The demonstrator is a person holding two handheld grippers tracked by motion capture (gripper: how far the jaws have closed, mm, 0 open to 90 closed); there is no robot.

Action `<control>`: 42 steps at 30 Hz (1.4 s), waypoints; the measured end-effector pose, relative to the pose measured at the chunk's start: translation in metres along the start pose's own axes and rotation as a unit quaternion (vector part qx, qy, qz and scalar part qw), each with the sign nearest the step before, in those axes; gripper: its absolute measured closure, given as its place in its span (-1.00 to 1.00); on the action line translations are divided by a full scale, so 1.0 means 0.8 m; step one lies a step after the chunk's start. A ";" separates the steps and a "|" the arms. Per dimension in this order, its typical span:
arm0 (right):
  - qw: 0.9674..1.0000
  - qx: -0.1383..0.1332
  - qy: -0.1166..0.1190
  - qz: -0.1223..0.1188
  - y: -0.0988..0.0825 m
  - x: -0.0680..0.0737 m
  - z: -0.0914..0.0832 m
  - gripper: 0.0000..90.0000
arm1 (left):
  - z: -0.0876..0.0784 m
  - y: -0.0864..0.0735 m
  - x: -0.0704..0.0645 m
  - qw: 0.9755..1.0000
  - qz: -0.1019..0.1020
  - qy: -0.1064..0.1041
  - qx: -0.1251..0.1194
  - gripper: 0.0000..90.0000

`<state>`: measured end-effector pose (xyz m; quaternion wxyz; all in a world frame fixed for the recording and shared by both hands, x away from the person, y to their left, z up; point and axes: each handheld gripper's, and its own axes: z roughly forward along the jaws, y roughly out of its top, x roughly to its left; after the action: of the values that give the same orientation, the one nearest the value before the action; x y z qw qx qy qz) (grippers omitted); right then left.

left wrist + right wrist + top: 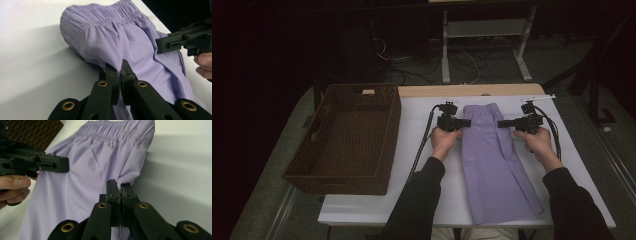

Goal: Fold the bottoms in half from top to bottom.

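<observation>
Here both tongs (467, 122) (503, 123) pinch the purple trousers' (492, 160) opposite edges, hands level.

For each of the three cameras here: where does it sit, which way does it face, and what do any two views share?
High view: above the person's side, looking forward and down at the table, basket and purple trousers; both forearms show.
Left gripper view: rides the left gripper, facing the trousers' edge pinched in its jaws.
Right gripper view: rides the right gripper, pinching the opposite edge.
Shared: each gripper view shows the trousers' elastic waistband and the other gripper.
</observation>
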<state>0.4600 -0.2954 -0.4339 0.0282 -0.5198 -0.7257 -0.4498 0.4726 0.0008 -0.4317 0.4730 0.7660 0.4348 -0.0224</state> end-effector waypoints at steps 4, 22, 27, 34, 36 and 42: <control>1.000 -0.012 0.008 -0.001 -0.005 0.005 -0.011 0.93 | -0.007 -0.001 -0.007 1.000 0.006 -0.015 -0.010 0.96; 0.997 -0.067 0.048 0.003 -0.028 0.024 -0.047 0.93 | -0.047 -0.009 -0.034 0.997 0.029 -0.065 -0.039 0.96; 0.996 -0.071 0.052 0.003 -0.033 0.026 -0.051 0.93 | -0.052 -0.011 -0.041 0.996 0.041 -0.069 -0.037 0.96; 0.996 -0.069 0.059 0.005 -0.046 0.029 -0.056 0.93 | -0.056 -0.017 -0.047 0.995 0.046 -0.079 -0.038 0.96; 0.996 -0.069 0.059 -0.001 -0.048 0.031 -0.058 0.93 | -0.058 -0.020 -0.049 0.995 0.047 -0.082 -0.039 0.96; 0.995 -0.070 0.062 -0.015 -0.054 0.038 -0.065 0.93 | -0.066 -0.030 -0.055 0.994 0.054 -0.089 -0.039 0.96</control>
<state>0.3899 -0.3110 -0.4148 0.0298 -0.4801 -0.6971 -0.5316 0.4091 0.0159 -0.4000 0.5396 0.7644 0.3495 -0.0483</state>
